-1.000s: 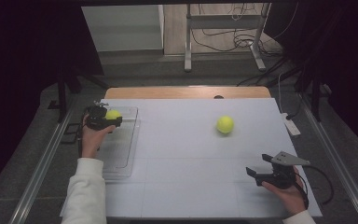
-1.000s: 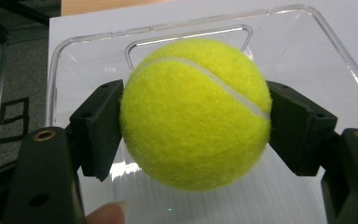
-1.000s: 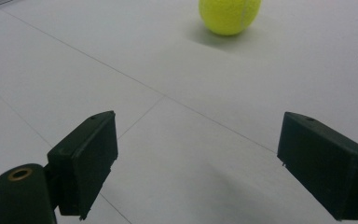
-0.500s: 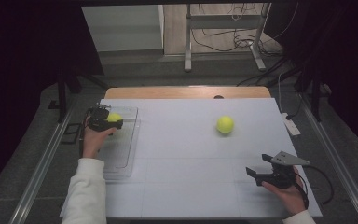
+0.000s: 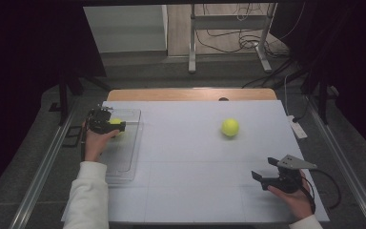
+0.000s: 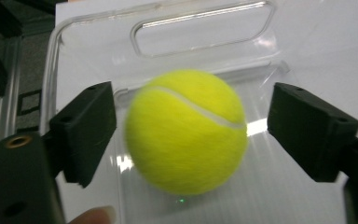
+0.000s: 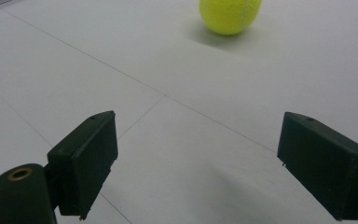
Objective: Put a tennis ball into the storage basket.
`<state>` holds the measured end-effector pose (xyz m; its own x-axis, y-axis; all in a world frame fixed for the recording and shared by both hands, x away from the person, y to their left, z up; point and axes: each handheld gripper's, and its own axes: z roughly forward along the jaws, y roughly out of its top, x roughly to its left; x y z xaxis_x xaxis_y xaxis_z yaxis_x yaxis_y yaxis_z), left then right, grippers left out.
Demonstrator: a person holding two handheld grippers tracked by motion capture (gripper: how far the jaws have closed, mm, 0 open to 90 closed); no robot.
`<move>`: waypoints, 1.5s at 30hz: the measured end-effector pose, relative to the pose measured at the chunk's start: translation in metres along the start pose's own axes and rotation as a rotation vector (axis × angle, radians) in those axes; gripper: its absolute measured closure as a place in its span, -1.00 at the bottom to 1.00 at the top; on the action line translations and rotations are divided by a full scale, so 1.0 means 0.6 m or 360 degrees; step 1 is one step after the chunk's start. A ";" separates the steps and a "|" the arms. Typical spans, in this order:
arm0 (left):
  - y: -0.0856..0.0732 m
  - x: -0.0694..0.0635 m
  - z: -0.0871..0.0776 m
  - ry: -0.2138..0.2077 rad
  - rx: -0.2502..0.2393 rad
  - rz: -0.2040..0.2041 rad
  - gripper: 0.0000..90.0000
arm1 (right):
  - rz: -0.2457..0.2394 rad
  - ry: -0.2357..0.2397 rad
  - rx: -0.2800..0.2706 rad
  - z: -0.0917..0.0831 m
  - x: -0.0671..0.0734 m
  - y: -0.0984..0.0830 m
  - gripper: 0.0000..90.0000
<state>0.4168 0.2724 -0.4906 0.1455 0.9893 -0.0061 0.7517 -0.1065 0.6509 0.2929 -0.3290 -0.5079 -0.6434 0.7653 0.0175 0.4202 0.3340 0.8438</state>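
Left hand-held gripper [image 6: 186,135] just opened, tennis ball [image 6: 186,130] freed

ball [image 6: 186,133]: yellow-green, white seam | tray [image 6: 205,28]: clear | tongs [image 7: 209,168]: black | table [image 5: 195,143]: white

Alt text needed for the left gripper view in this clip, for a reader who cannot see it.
A yellow tennis ball sits between the left gripper's two black fingers, which have just been opening and stand clear of it on both sides. Beneath lies a clear plastic tray on the white table.
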 end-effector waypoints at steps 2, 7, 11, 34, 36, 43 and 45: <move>0.002 -0.003 -0.002 -0.0001 -0.0006 0.0005 -0.70 | 0.0000 -0.0001 0.0002 0.000 0.000 0.000 -0.72; 0.004 -0.002 -0.006 -0.0047 -0.0039 -0.0008 -0.77 | 0.0000 -0.0001 -0.0001 0.000 0.000 0.000 -0.72; 0.006 0.001 -0.012 -0.0095 -0.0069 -0.0064 -0.80 | -0.0001 -0.0001 0.0000 0.000 0.000 0.000 -0.72; 0.012 -0.018 -0.041 -0.0353 -0.0193 -0.0077 -0.77 | -0.0013 -0.0002 0.0010 0.007 -0.001 0.003 -0.72; 0.013 -0.022 -0.046 -0.0385 -0.0211 -0.0066 -0.76 | -0.0014 -0.0001 0.0007 0.008 0.000 0.005 -0.72; 0.016 -0.039 -0.056 -0.0444 -0.0238 -0.0023 -0.75 | -0.0022 -0.0002 0.0013 0.010 0.001 0.006 -0.72; 0.018 -0.045 -0.060 -0.0464 -0.0255 -0.0014 -0.74 | -0.0022 -0.0004 0.0014 0.010 0.001 0.006 -0.72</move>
<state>0.3978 0.2482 -0.4560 0.3348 0.9177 -0.2139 0.6462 -0.0583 0.7610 0.2979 -0.3242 -0.5080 -0.6476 0.7620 0.0049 0.4169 0.3489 0.8393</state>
